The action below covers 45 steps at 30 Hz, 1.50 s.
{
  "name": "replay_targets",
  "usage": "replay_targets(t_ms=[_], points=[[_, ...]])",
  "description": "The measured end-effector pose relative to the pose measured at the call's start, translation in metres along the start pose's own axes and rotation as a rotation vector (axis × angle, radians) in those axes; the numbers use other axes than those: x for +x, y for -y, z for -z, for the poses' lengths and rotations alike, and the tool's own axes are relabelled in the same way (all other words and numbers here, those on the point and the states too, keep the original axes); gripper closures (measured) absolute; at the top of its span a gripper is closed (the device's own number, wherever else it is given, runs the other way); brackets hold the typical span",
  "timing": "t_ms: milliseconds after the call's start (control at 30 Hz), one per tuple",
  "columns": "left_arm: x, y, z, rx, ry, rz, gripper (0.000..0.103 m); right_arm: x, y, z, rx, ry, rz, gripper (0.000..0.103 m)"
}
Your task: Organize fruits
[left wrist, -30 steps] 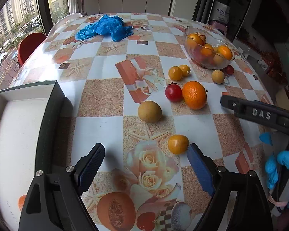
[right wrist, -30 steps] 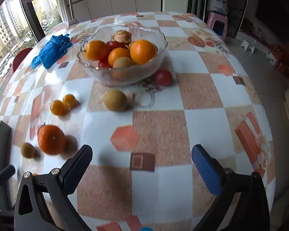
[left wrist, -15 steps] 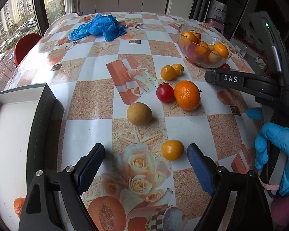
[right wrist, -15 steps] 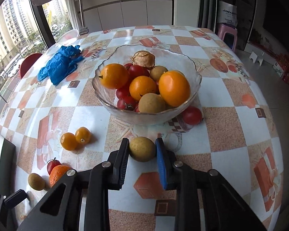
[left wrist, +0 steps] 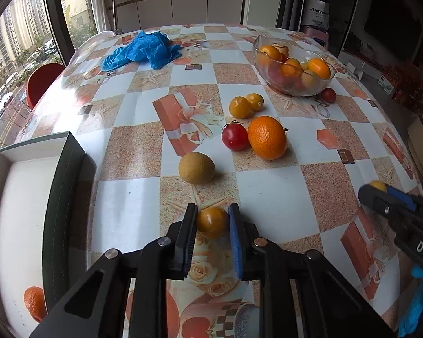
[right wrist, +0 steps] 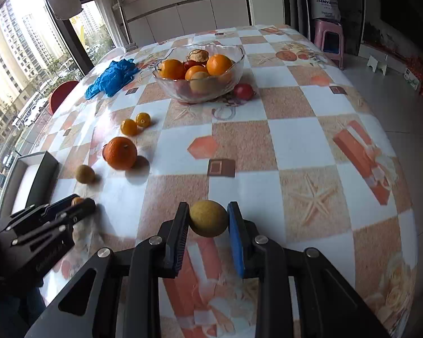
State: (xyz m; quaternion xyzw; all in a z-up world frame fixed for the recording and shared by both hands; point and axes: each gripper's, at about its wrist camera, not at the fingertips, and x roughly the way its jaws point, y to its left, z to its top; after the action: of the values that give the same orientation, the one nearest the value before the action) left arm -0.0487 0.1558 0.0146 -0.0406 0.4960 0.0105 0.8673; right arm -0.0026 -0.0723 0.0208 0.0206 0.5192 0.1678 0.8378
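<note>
With your left gripper (left wrist: 213,222) clamped on the small orange fruit (left wrist: 212,222) and your right gripper (right wrist: 208,219) on the tan fruit (right wrist: 208,218), hold both squeezes gentle (soft skins), lifting clear toward the box (left wrist: 67,169) at your left.

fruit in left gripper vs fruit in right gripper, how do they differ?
The kumquat in the left gripper is glossy orange; the longan in the right gripper is dull yellow-brown. The kumquat looks smaller than the longan. Both are round and clamped between shut fingers.
</note>
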Motion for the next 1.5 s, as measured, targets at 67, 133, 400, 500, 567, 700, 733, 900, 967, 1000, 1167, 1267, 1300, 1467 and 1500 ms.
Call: replay_targets(t_ms=[67, 133, 400, 500, 567, 700, 733, 900, 967, 1000, 1167, 1267, 1300, 1467, 1500], points=[[-0.004, -0.005, 0.005, -0.010, -0.004, 0.030, 0.080, -0.007, -0.003, 0.014, -0.010, 0.003, 0.004, 0.073], [-0.010, -0.008, 0.015, 0.008, -0.001, 0.010, 0.080, -0.013, -0.008, 0.026, -0.027, 0.006, 0.012, 0.073], [-0.037, -0.028, 0.065, 0.018, 0.049, -0.069, 0.080, -0.032, -0.030, 0.069, -0.086, 0.028, 0.042, 0.073], [-0.045, -0.029, 0.081, 0.026, 0.075, -0.094, 0.080, -0.037, -0.036, 0.085, -0.079, 0.032, 0.045, 0.073], [-0.049, -0.029, 0.089, 0.028, 0.091, -0.097, 0.079, -0.040, -0.040, 0.094, -0.082, 0.034, 0.057, 0.073], [-0.055, -0.024, 0.100, 0.041, 0.110, -0.100, 0.079, -0.045, -0.045, 0.109, -0.075, 0.047, 0.086, 0.073], [-0.056, -0.024, 0.102, 0.043, 0.116, -0.100, 0.079, -0.045, -0.046, 0.111, -0.072, 0.050, 0.091, 0.073], [-0.059, -0.025, 0.108, 0.030, 0.130, -0.087, 0.079, -0.046, -0.046, 0.115, -0.040, 0.065, 0.094, 0.073], [-0.060, -0.026, 0.109, 0.027, 0.133, -0.081, 0.079, -0.047, -0.044, 0.115, -0.027, 0.072, 0.088, 0.073], [-0.060, -0.026, 0.109, 0.026, 0.133, -0.079, 0.079, -0.047, -0.044, 0.115, -0.026, 0.074, 0.087, 0.073], [-0.059, -0.027, 0.109, 0.029, 0.135, -0.080, 0.079, -0.047, -0.044, 0.116, -0.029, 0.075, 0.092, 0.073], [-0.060, -0.027, 0.110, 0.027, 0.136, -0.078, 0.079, -0.047, -0.045, 0.116, -0.028, 0.076, 0.096, 0.073], [-0.060, -0.027, 0.110, 0.028, 0.137, -0.078, 0.079, -0.047, -0.045, 0.117, -0.031, 0.076, 0.097, 0.073], [-0.060, -0.026, 0.110, 0.029, 0.139, -0.079, 0.079, -0.048, -0.045, 0.118, -0.034, 0.079, 0.096, 0.073], [-0.060, -0.026, 0.110, 0.028, 0.138, -0.079, 0.079, -0.047, -0.045, 0.118, -0.033, 0.078, 0.096, 0.073]])
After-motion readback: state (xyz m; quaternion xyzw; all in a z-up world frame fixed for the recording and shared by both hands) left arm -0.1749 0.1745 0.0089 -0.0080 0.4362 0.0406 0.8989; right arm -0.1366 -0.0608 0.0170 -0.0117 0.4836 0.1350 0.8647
